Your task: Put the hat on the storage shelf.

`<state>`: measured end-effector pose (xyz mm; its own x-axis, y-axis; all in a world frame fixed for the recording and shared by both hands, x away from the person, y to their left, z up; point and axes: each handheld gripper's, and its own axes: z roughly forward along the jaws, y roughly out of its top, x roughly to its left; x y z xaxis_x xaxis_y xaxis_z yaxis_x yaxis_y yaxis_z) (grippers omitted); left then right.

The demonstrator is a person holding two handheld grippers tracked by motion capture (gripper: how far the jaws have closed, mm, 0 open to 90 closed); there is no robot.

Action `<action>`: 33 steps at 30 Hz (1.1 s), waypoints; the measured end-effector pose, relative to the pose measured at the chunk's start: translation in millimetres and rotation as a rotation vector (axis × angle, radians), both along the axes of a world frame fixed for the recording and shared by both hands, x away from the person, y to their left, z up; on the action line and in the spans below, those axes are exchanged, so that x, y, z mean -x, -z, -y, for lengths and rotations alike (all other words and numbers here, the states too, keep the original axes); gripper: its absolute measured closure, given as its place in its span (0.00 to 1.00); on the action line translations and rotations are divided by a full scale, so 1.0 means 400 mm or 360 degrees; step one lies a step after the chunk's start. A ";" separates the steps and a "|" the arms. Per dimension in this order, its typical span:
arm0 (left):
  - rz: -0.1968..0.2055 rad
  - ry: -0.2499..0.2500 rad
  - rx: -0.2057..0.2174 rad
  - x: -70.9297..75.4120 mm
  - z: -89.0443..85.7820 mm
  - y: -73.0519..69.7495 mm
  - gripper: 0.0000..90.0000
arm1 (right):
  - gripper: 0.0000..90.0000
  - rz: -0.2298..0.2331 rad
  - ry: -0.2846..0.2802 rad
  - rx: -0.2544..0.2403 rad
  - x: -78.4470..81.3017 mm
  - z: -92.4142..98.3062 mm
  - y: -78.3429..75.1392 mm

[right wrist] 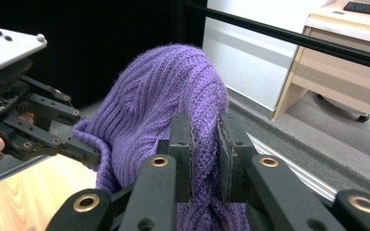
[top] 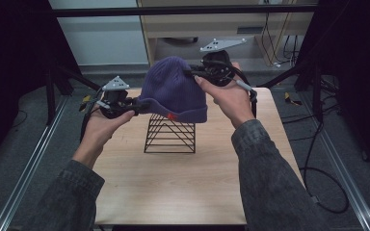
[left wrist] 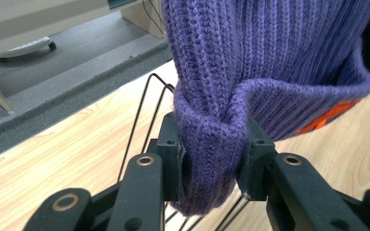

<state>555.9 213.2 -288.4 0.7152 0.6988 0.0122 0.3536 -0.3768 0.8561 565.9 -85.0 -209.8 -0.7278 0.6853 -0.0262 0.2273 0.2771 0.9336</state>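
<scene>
A purple knit beanie [top: 173, 89] with a small red tag on its cuff hangs in the air over a black wire stand [top: 170, 135] on the wooden table [top: 173, 187]. My left gripper [top: 142, 105] is shut on the left end of the folded cuff [left wrist: 207, 144], the knit bunched between its pads. My right gripper [top: 192, 73] is shut on the beanie's upper right side [right wrist: 204, 144], with a fold of fabric pinched between its pads. The right gripper view shows the left gripper [right wrist: 89, 154] beyond the beanie [right wrist: 164, 96].
The wire stand's [left wrist: 149, 110] thin bars rise just under the beanie's cuff. A light wooden desk [top: 212, 24] and cables [top: 274, 43] lie beyond the table's far edge. Metal floor rails [top: 33, 159] run along both sides, with dark curtains behind.
</scene>
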 end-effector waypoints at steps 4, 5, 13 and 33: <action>-0.0004 -0.0015 -0.0028 -0.011 0.004 0.012 0.74 | 0.87 0.0000 0.0013 0.0019 -0.022 -0.007 0.012; -0.0008 -0.0022 -0.0037 -0.012 0.004 0.017 0.74 | 0.87 -0.0012 0.0017 0.0021 -0.026 -0.010 0.018; -0.0051 -0.0064 -0.0056 -0.020 -0.012 0.064 0.73 | 0.87 -0.0053 0.0009 0.0080 -0.039 -0.034 0.063; -0.0095 -0.0051 -0.0168 -0.010 -0.010 0.147 0.73 | 0.86 -0.0077 -0.0026 0.0243 -0.022 -0.052 0.124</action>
